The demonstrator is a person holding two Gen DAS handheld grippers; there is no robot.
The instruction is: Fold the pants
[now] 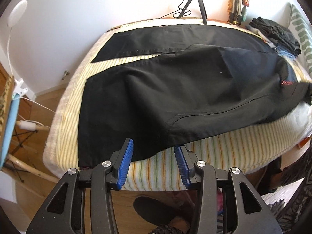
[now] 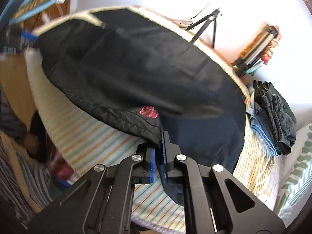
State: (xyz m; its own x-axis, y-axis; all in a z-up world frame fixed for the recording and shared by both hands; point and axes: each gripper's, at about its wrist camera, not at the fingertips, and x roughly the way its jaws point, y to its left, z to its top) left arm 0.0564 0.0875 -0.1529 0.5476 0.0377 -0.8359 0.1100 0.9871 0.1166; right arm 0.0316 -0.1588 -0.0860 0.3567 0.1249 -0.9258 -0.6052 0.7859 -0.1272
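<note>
Black pants point(image 1: 175, 89) lie spread across a striped towel-covered table point(image 1: 224, 148), legs pointing left, the near leg partly lifted and rumpled. My left gripper point(image 1: 154, 152) is open, its blue pads just at the near edge of the pants, holding nothing. In the right wrist view the pants point(image 2: 136, 68) bulge upward, a red logo near the hem. My right gripper point(image 2: 159, 152) is shut on the pants' waist edge and lifts it. The left gripper point(image 2: 23, 39) shows blurred at the far left.
A stack of folded dark and blue clothes point(image 1: 276, 35) sits at the table's far right, also in the right wrist view point(image 2: 273, 117). A small black tripod point(image 1: 197, 2) stands at the back edge. A wooden floor and a white lamp point(image 1: 17, 13) lie left.
</note>
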